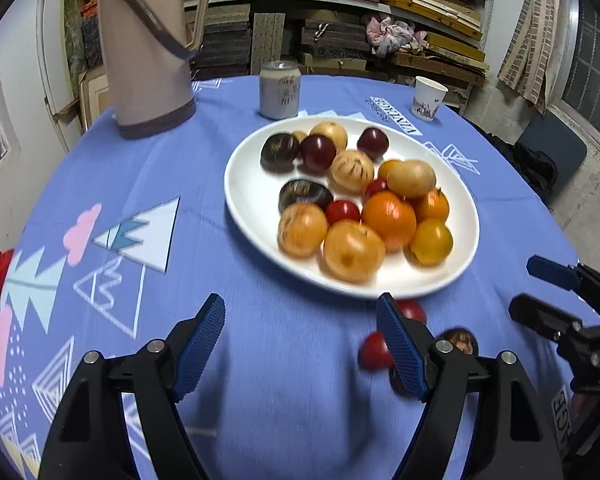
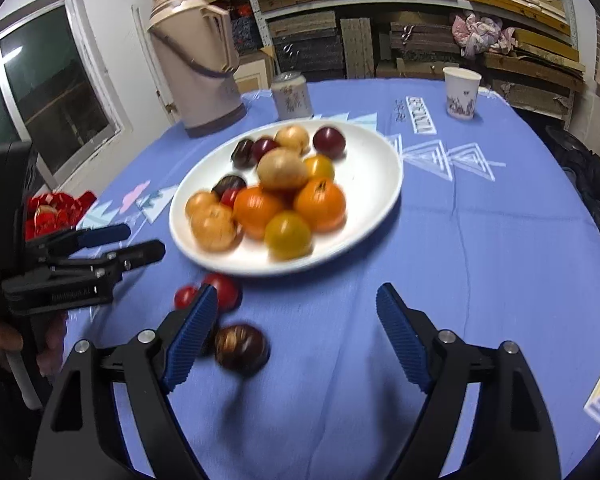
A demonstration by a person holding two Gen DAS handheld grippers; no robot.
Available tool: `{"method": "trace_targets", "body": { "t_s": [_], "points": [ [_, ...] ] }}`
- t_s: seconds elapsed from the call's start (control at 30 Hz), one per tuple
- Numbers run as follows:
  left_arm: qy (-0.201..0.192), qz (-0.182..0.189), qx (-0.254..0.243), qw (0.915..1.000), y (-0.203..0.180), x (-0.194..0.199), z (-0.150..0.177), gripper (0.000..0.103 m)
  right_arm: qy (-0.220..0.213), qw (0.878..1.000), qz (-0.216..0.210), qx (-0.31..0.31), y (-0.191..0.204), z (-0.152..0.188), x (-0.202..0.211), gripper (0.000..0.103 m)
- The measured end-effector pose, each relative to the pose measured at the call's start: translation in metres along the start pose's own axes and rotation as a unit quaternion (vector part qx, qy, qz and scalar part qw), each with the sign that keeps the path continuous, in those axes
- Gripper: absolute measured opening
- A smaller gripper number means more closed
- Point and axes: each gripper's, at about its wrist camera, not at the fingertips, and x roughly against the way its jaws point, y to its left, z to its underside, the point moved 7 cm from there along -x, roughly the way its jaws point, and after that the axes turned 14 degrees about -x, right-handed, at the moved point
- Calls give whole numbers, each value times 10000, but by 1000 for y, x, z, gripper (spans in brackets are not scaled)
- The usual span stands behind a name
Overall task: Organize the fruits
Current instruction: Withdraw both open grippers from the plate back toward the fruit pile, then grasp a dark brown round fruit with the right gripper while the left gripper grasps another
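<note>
Left gripper: jaws wide, empty, bare desk between. Right gripper: likewise. Plate of fruit ahead; tomatoes and dark fruit loose between the grippers.

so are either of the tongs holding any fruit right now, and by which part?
Nothing is held. Left tongs and right tongs both stand open over the tablecloth; the loose dark fruit lies untouched.
</note>
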Motion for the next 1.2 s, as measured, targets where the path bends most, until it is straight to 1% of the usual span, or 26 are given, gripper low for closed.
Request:
{"method": "trace_targets", "body": {
  "t_s": [0.3, 0.37, 0.47, 0.53, 0.67, 0.93, 1.0, 1.07, 1.1, 1.13, 1.17, 1.2],
  "points": [
    [160, 4, 183, 9997, 2, 4, 34, 83, 192, 9996, 157, 128, 2, 37, -2, 79],
    [181, -9, 191, 9997, 2, 4, 41, 83, 226, 9989, 251, 317, 7, 45, -6, 79],
    [221, 41, 230, 9995, 1, 4, 49, 83, 242, 9962, 513, 666, 14, 55, -11, 79],
    [257, 86, 235, 9994, -1, 2, 53, 83, 301, 9958, 468, 729, 19, 58, -14, 79],
    [348, 152, 198, 9991, -6, -4, 60, 84, 374, 9927, 649, 949, 26, 62, -23, 79],
    [374, 215, 166, 9989, -8, -8, 63, 84, 774, 9901, 697, 937, 28, 64, -42, 78],
    [365, 217, 155, 9990, -8, -8, 63, 84, 758, 9905, 685, 924, 30, 60, -42, 76],
    [366, 213, 146, 9990, -8, -7, 63, 84, 759, 9897, 791, 925, 31, 56, -46, 71],
    [365, 219, 143, 9990, -8, -7, 63, 84, 783, 9893, 825, 919, 31, 55, -49, 71],
    [363, 234, 145, 9990, -8, -7, 64, 84, 773, 9894, 815, 922, 34, 54, -51, 65],
    [364, 245, 147, 9989, -8, -6, 64, 84, 759, 9898, 772, 922, 35, 53, -51, 49],
    [369, 252, 146, 9989, -8, -5, 64, 84, 740, 9906, 721, 898, 37, 52, -50, 44]
  ]
}}
